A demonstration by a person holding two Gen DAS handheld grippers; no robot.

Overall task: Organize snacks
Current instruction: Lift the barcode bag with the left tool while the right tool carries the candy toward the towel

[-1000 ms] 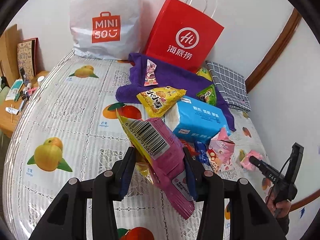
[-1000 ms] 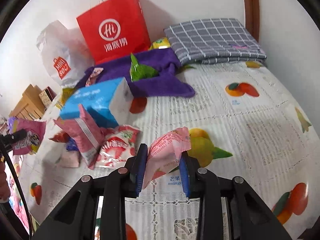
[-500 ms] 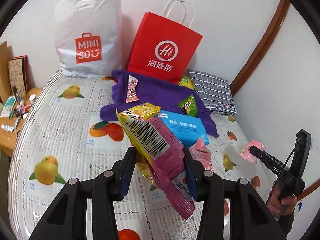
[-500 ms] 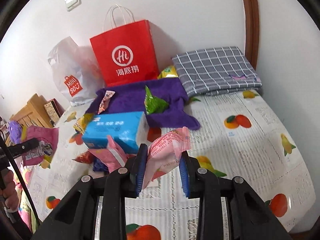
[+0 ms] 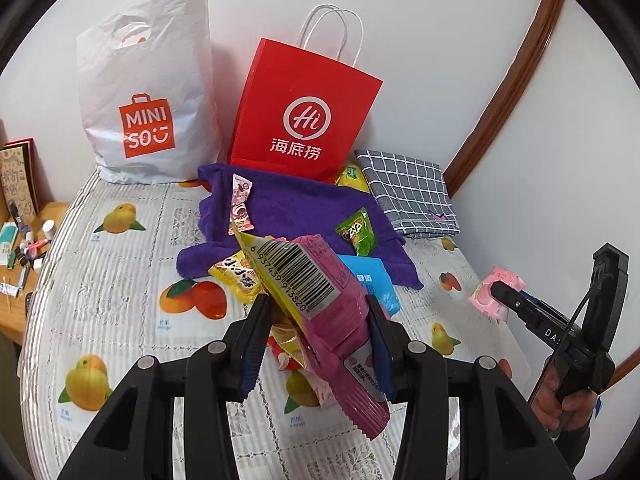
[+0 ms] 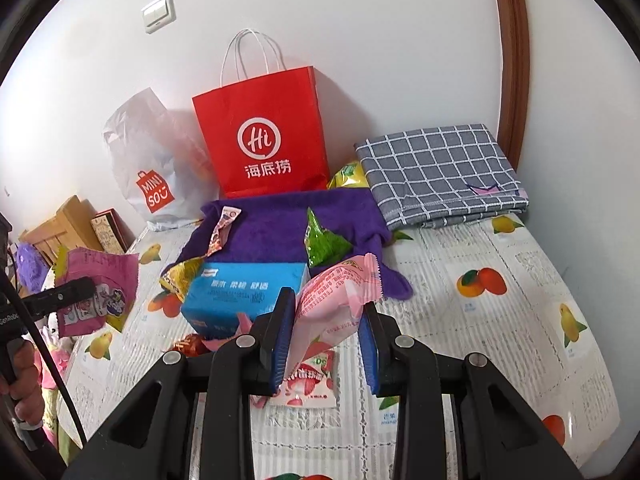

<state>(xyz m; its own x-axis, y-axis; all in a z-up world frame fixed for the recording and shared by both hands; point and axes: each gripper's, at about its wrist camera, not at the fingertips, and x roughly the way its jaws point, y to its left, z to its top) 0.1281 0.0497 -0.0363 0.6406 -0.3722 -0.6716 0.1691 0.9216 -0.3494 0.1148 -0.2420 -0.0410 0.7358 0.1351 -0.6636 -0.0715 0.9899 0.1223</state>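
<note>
snacks, assorted, on a bed with a fruit-print cover (image 5: 120, 264).

item 1: magenta snack bag (image 5: 320, 300), barcode uppermost, clamped between the blue pads of the left gripper (image 5: 316, 344); one end juts up past the fingertips, the crimped end hangs below them.

item 2: pale pink packet (image 6: 332, 300), clamped in the right gripper (image 6: 326, 344), its top flaring above the pads.

change since a second ago: both grippers have risen with their loads, grips unchanged; the bed and the loose pile now sit lower and further off in both views. judgement: both pickups are done and the carry has begun, with the red paper bag (image 5: 304, 112) or white plastic bag (image 5: 148, 92) at the wall a likely destination.

remaining on the bed: blue tissue pack (image 6: 244, 292), green packet (image 6: 324, 240), yellow packet (image 5: 236, 276) and others around the purple towel (image 6: 276, 224).
</note>
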